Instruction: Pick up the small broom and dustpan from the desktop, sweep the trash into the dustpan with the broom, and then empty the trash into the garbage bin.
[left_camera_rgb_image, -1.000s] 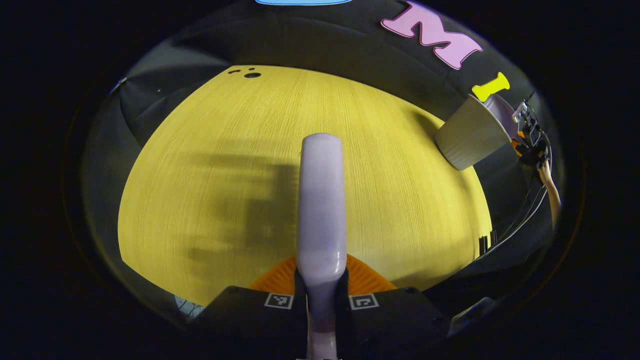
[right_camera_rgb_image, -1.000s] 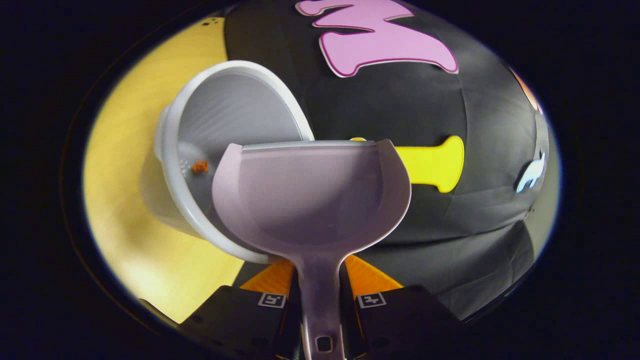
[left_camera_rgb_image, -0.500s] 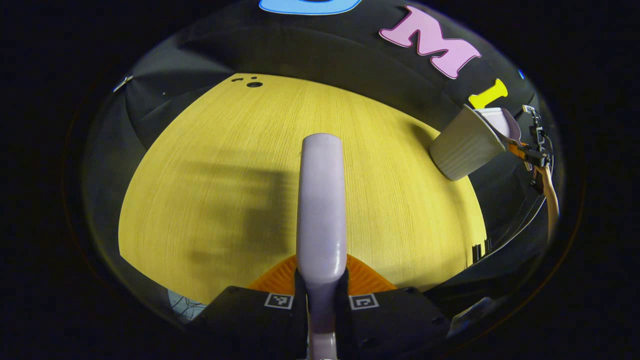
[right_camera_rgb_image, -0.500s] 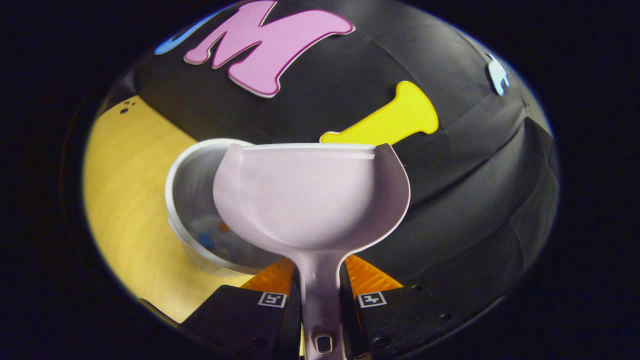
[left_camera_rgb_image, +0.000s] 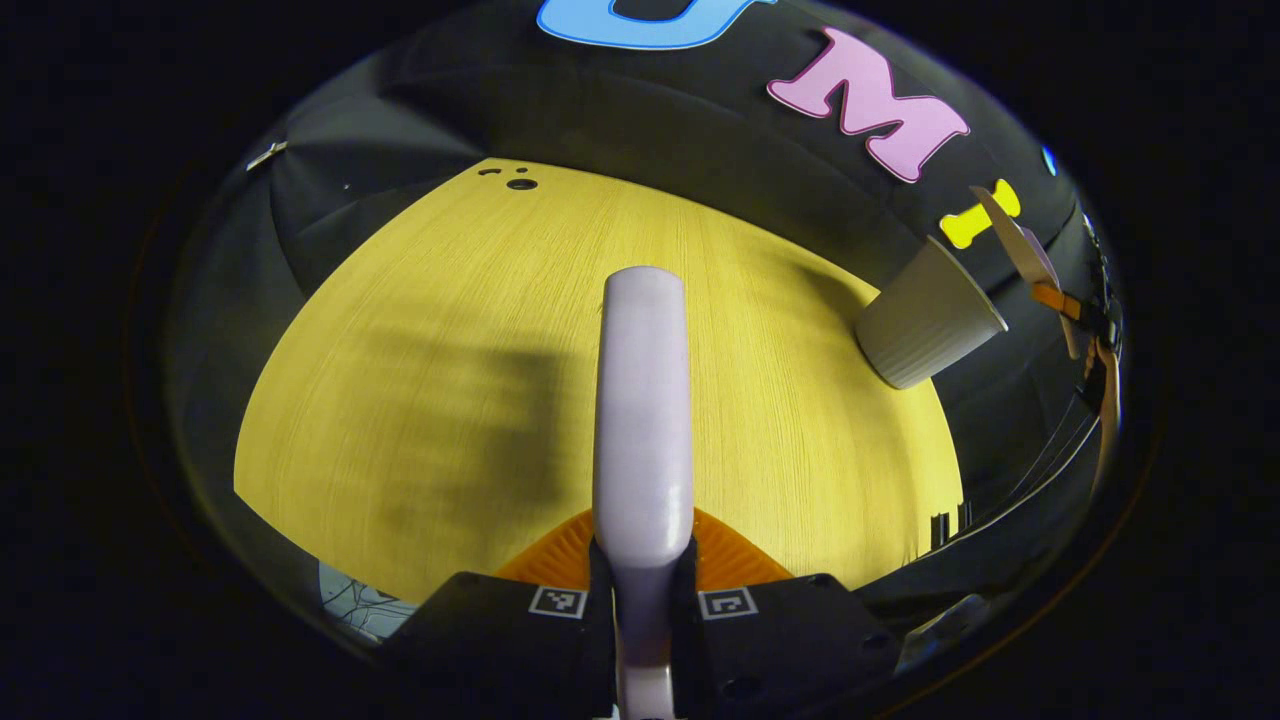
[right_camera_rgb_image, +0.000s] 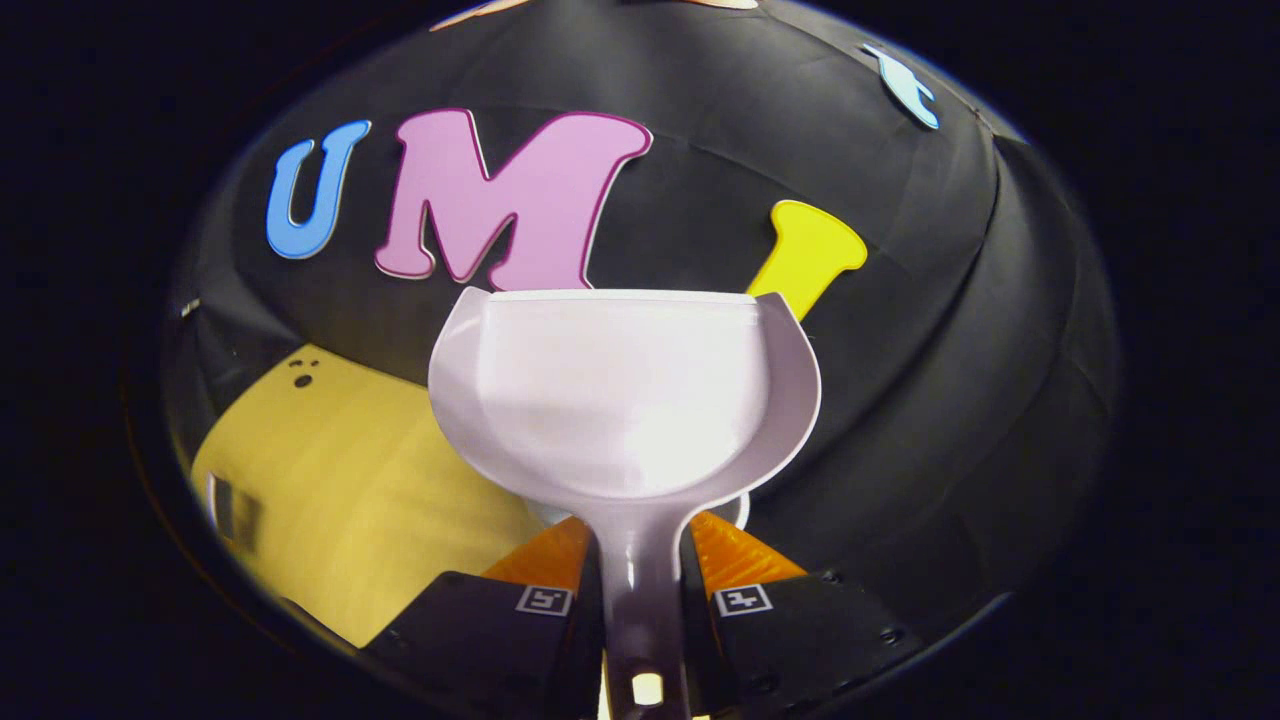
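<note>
My left gripper (left_camera_rgb_image: 642, 548) is shut on the lilac broom (left_camera_rgb_image: 643, 400), which points forward above the yellow desktop (left_camera_rgb_image: 420, 400). The grey garbage bin (left_camera_rgb_image: 925, 315) stands at the desk's far right edge. Above and beyond the bin hangs the dustpan (left_camera_rgb_image: 1020, 248), seen edge-on, held by my right gripper (left_camera_rgb_image: 1060, 300). In the right gripper view, my right gripper (right_camera_rgb_image: 640, 552) is shut on the handle of the lilac dustpan (right_camera_rgb_image: 620, 400). The pan is bare inside and faces the wall. A sliver of the bin's rim (right_camera_rgb_image: 742, 508) peeks out below the pan.
Small dark holes (left_camera_rgb_image: 520, 183) mark the desktop's far left corner. The black cloth wall closes in just behind the bin and the dustpan. The desktop (right_camera_rgb_image: 340, 470) lies low on the left in the right gripper view.
The right gripper has lifted and tipped the dustpan back, away from the bin's mouth; the bin has slid under the pan in its view. The left gripper with the broom has barely shifted.
</note>
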